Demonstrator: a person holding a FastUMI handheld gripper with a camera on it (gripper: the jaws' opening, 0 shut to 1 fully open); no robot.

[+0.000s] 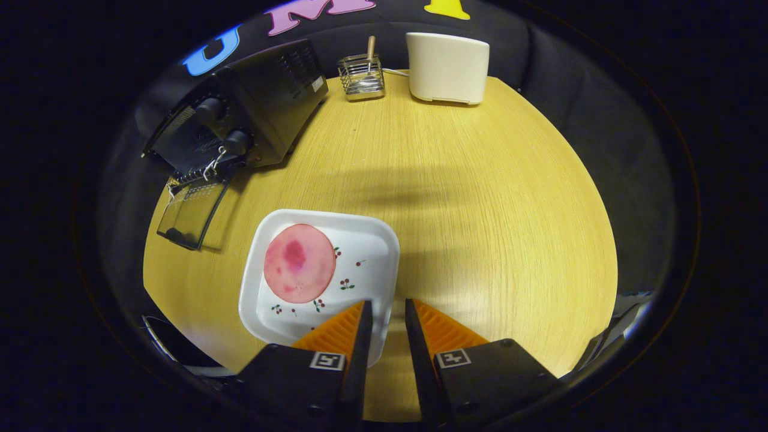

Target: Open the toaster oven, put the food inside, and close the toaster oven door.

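Observation:
A black toaster oven (252, 114) stands at the far left of the round wooden table (480, 210), its glass door (192, 213) dropped open and lying flat toward the table's edge. A round pink slice of food (299, 263) lies on a white square plate (366, 264) with small cherry prints, just ahead of my fingers and a little to their left. My gripper (389, 307) hovers above the plate's near right corner. Its fingers stand a narrow gap apart with nothing between them.
A cream-coloured appliance (447, 67) stands at the back of the table. Beside it sits a small wire holder (360, 78) with a wooden handle sticking up. Bare wood stretches across the middle and right of the table.

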